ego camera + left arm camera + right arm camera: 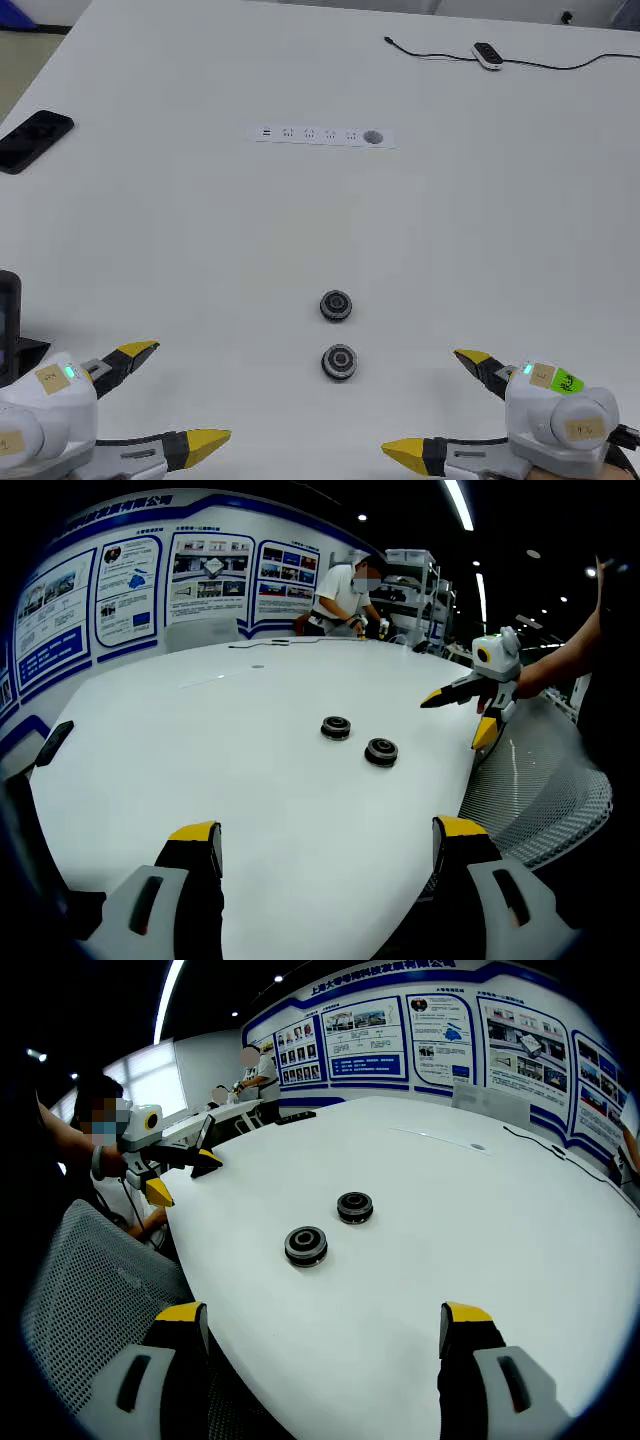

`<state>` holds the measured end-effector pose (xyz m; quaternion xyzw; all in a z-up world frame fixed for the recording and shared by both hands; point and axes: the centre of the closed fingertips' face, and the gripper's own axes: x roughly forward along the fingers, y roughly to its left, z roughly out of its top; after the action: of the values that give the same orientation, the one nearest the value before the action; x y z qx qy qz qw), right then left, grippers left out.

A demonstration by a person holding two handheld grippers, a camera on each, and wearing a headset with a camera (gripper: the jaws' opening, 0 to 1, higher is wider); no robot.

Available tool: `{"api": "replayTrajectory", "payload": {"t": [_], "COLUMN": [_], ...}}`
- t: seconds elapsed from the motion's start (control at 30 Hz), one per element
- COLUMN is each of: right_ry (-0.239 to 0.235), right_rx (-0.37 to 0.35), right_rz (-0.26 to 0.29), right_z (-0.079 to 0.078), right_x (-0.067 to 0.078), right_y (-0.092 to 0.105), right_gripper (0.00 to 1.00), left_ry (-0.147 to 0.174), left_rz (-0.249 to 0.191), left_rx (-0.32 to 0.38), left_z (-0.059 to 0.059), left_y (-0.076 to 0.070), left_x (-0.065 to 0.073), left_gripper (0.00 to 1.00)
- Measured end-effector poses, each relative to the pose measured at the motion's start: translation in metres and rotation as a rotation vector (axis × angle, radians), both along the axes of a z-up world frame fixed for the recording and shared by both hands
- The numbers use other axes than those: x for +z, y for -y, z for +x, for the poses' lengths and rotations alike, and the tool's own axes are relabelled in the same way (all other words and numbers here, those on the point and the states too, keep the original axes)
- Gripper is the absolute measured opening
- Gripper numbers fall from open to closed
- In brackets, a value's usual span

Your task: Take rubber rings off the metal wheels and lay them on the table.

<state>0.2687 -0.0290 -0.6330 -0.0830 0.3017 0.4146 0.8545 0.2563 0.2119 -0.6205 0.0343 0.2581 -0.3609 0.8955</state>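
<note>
The left gripper (pixel 175 395) is wide open and holds nothing, low on the left of the white table (pixel 200 230). In the middle sit 2 wheels close together, the far wheel (pixel 336 306) and the near wheel (pixel 340 362), each with a dark ring around it. On the right, the right gripper (pixel 435 405) is wide open too and holds nothing.

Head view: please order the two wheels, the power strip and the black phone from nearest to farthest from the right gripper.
From the right gripper:
1. Nearer wheel, to its left.
2. Farther wheel, just behind the first.
3. Power strip, mid-table.
4. Black phone, far left edge.
</note>
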Motion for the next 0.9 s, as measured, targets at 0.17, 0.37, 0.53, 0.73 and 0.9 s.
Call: {"api": "replayTrajectory", "payload": {"t": [0.17,0.37,0.53,0.73,0.9], "right_ry": [-0.001,0.000,0.000,-0.003,-0.009], "right_rx": [0.001,0.003,0.002,0.002,-0.002], "right_rz": [0.000,0.001,0.001,0.001,0.009], "right_z": [0.0001,0.0004,0.0011,0.0008,0.0009], "right_x": [-0.0005,0.0000,0.0007,0.0000,-0.0004], "right_y": [-0.0002,-0.0009,-0.0007,-0.0010,-0.0025], "right_gripper": [0.97,0.97,0.97,0.96,0.95], "left_ry": [-0.003,-0.001,-0.002,-0.010,-0.009], "left_rz": [0.001,0.000,0.000,-0.001,0.002], "left_rx": [-0.002,-0.005,-0.009,-0.015,-0.023], "left_z": [-0.0003,0.0003,0.0008,0.0002,0.0005], "left_y": [0.0008,0.0029,0.0029,0.0055,0.0079], "left_x": [-0.0003,0.0017,0.0008,0.0002,-0.0004], "left_gripper": [0.88,0.88,0.87,0.86,0.84]}}
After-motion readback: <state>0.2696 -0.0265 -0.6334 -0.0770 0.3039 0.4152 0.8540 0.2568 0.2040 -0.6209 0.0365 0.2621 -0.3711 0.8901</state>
